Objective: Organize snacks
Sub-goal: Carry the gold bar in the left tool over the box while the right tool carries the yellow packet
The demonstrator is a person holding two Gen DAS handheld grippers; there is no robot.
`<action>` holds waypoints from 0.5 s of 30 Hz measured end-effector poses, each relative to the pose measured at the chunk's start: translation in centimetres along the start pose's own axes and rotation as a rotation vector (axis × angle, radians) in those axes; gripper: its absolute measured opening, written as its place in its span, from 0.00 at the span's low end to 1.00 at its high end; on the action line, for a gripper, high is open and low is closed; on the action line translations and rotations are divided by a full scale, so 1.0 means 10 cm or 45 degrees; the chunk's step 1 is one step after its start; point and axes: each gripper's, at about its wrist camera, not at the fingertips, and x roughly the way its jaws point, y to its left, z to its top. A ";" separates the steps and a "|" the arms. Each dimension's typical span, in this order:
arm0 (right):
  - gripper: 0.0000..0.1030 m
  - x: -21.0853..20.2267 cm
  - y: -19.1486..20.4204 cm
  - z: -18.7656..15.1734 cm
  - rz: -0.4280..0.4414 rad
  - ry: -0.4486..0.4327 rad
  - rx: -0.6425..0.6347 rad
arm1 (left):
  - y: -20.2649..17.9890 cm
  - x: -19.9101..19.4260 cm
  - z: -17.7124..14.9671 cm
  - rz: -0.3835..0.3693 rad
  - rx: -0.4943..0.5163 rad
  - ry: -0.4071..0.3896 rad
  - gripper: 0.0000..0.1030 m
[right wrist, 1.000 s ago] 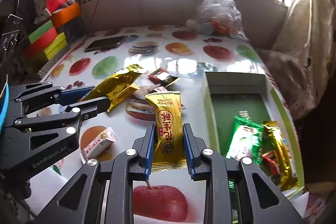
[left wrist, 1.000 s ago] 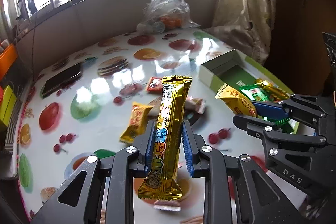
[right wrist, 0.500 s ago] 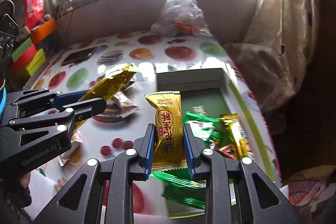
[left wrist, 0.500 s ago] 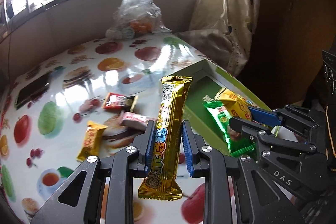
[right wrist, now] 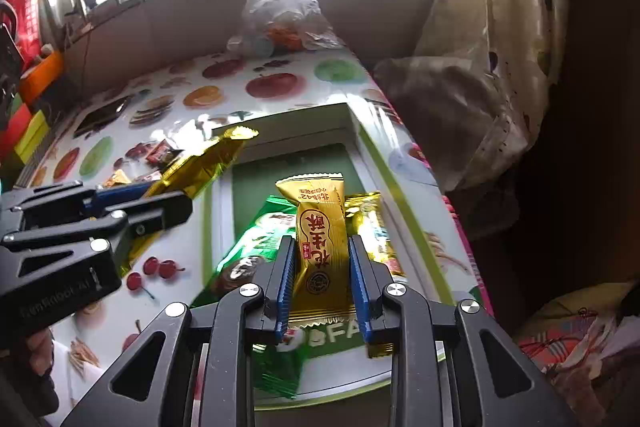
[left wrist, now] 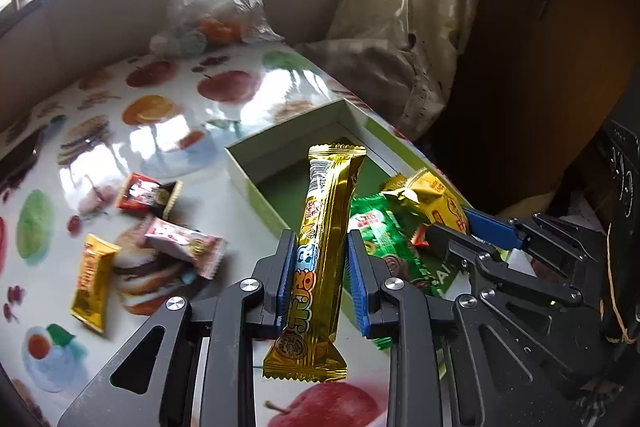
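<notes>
Both claws clamped: left claw (left wrist: 318, 281) on long gold snack bar (left wrist: 326, 227), right claw (right wrist: 320, 281) on yellow peanut-crisp packet (right wrist: 322, 239), over green box (right wrist: 360, 131); release toward 12 o'clock, clear of green wafer pack (right wrist: 256, 239).

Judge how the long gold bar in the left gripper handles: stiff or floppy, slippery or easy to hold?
The long gold bar probably handles fairly stiffly: pinched near its lower half by the left gripper, it stands straight with no visible droop. Its glossy foil wrapper looks slippery, so it might slide if the grip loosened. It seems light, since that one narrow pinch holds it.
</notes>
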 end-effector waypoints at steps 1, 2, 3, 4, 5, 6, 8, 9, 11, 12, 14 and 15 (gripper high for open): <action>0.24 0.01 -0.03 0.00 -0.010 0.004 0.002 | -0.03 0.03 -0.01 0.000 0.005 0.004 0.25; 0.24 0.03 -0.05 -0.01 -0.021 0.009 0.007 | -0.05 0.06 -0.01 0.000 0.003 0.014 0.25; 0.24 0.04 -0.09 -0.01 -0.028 0.015 0.015 | -0.07 0.08 -0.02 -0.002 0.002 0.021 0.25; 0.24 0.05 -0.11 -0.02 -0.032 0.019 0.022 | -0.09 0.10 -0.02 -0.005 0.005 0.027 0.25; 0.25 0.07 -0.14 -0.02 -0.035 0.025 0.027 | -0.12 0.14 -0.03 -0.005 0.005 0.038 0.25; 0.25 0.09 -0.15 -0.02 -0.038 0.031 0.026 | -0.15 0.16 -0.04 -0.003 0.010 0.043 0.25; 0.25 0.12 -0.18 -0.03 -0.042 0.039 0.027 | -0.19 0.20 -0.04 -0.005 0.023 0.053 0.25; 0.25 0.13 -0.19 -0.03 -0.043 0.040 0.027 | -0.22 0.22 -0.05 -0.008 0.024 0.063 0.25; 0.25 0.16 -0.21 -0.03 -0.052 0.047 0.021 | -0.25 0.27 -0.05 -0.018 0.020 0.080 0.25; 0.25 0.17 -0.22 -0.03 -0.048 0.045 0.020 | -0.26 0.29 -0.06 -0.015 0.018 0.084 0.25; 0.25 0.19 -0.23 -0.02 -0.045 0.047 0.012 | -0.30 0.32 -0.06 -0.010 0.022 0.090 0.25; 0.25 0.19 -0.24 -0.02 -0.046 0.045 0.007 | -0.30 0.34 -0.06 -0.010 0.019 0.096 0.25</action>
